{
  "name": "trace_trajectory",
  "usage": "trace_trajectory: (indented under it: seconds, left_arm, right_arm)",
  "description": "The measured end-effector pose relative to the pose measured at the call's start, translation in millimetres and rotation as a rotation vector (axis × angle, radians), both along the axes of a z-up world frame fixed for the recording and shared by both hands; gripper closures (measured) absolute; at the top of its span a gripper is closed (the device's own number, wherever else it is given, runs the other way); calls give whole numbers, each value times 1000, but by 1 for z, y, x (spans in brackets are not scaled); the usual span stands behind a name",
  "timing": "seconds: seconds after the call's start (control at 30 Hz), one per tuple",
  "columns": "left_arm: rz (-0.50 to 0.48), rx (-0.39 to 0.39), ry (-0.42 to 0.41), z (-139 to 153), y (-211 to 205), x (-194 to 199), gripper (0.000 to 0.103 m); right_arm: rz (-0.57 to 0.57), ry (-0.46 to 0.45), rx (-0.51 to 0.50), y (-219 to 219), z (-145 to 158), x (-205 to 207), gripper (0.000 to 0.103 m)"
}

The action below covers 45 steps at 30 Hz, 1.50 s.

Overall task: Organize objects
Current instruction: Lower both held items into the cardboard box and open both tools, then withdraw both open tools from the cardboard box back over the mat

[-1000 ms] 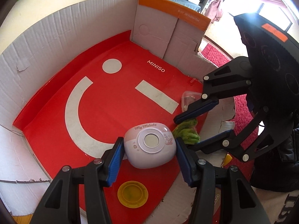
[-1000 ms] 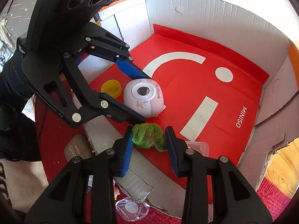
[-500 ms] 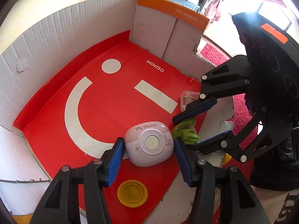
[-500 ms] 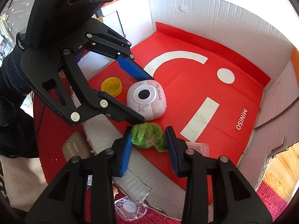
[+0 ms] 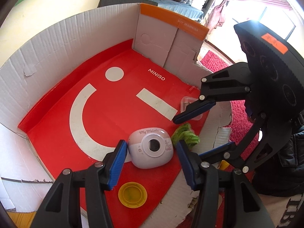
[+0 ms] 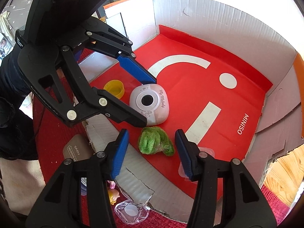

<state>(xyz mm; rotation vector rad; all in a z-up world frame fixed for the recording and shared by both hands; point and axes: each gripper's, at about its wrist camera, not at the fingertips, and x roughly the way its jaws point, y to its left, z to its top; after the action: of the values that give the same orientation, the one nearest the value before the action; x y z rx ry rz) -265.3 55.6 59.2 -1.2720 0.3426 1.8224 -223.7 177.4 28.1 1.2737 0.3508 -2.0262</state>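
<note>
Lying on the red paper floor of a shallow white corrugated-cardboard box (image 5: 62,43) printed with a white smiley and the word MINISO, a small pink-and-white plastic toy camera (image 5: 151,148) lettered "My Melody" sits face up near the box's torn front edge. The left gripper (image 5: 151,163) straddles it with its blue-padded jaws apart, a gap showing on either side of the camera body, so nothing is clamped. In the left wrist view a fuzzy green chenille bundle (image 5: 187,135) lies just beside the camera at about two o'clock, and a round yellow plastic cap (image 5: 132,194) rests open side up at about seven o'clock from it. A small clear plastic tub (image 5: 187,101) stands farther off at one o'clock, partly behind the right gripper's upper finger.

In the right wrist view the right gripper (image 6: 152,150) frames the same green bundle (image 6: 155,142); its jaws are opening, with the bundle between them and both pads clear of it. The camera (image 6: 152,104) lies at twelve o'clock from the bundle, almost touching, and the yellow cap (image 6: 114,88) at ten o'clock.
</note>
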Motion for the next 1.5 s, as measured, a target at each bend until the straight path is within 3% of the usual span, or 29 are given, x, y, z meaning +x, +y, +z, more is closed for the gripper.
trace_trajectory:
  seconds: [0.23, 0.33, 0.4, 0.5, 0.53, 0.6, 0.63, 0.67, 0.87, 1.0, 1.17, 1.23, 1.33, 1.5]
  left_arm:
    - [45, 53, 28, 17, -2, 10, 44]
    - [80, 83, 46, 23, -14, 38, 39]
    - [109, 107, 61, 33, -16, 45, 36]
    - [157, 152, 87, 39, -50, 87, 32]
    - [173, 161, 100, 40, -51, 93, 31]
    - [211, 167, 143, 41, -47, 102, 30]
    - [231, 169, 163, 44, -49, 108, 30]
    - [255, 168, 188, 47, -52, 115, 30]
    - [400, 141, 365, 55, -60, 149, 27]
    - [486, 154, 439, 55, -62, 170, 20]
    - [577, 165, 473, 48, -66, 190, 14]
    - [614, 177, 475, 43, -69, 195, 14]
    - [689, 183, 484, 35, -73, 203, 11]
    - [796, 173, 527, 16, -72, 221, 0]
  right_arm:
    - [-8, 32, -3, 3, 13, 8, 54]
    - [-22, 56, -16, 7, 24, 17, 53]
    - [-37, 82, -24, 21, 32, 31, 47]
    - [-66, 128, -44, 25, 47, 44, 45]
    - [-74, 140, -49, 25, 52, 69, 45]
    - [-101, 170, -53, 28, 54, 71, 43]
    - [-114, 182, -56, 30, 57, 51, 42]
    - [-122, 191, -60, 4, 48, 41, 37]
    - [-196, 254, -90, 19, 70, 89, 32]
    - [-275, 298, -97, 34, 90, 118, 28]
    - [-385, 345, -138, 44, 92, 135, 23]
    - [-419, 365, -151, 47, 92, 143, 22]
    - [-469, 423, -146, 48, 90, 156, 13]
    - [-570, 498, -160, 49, 74, 179, 12]
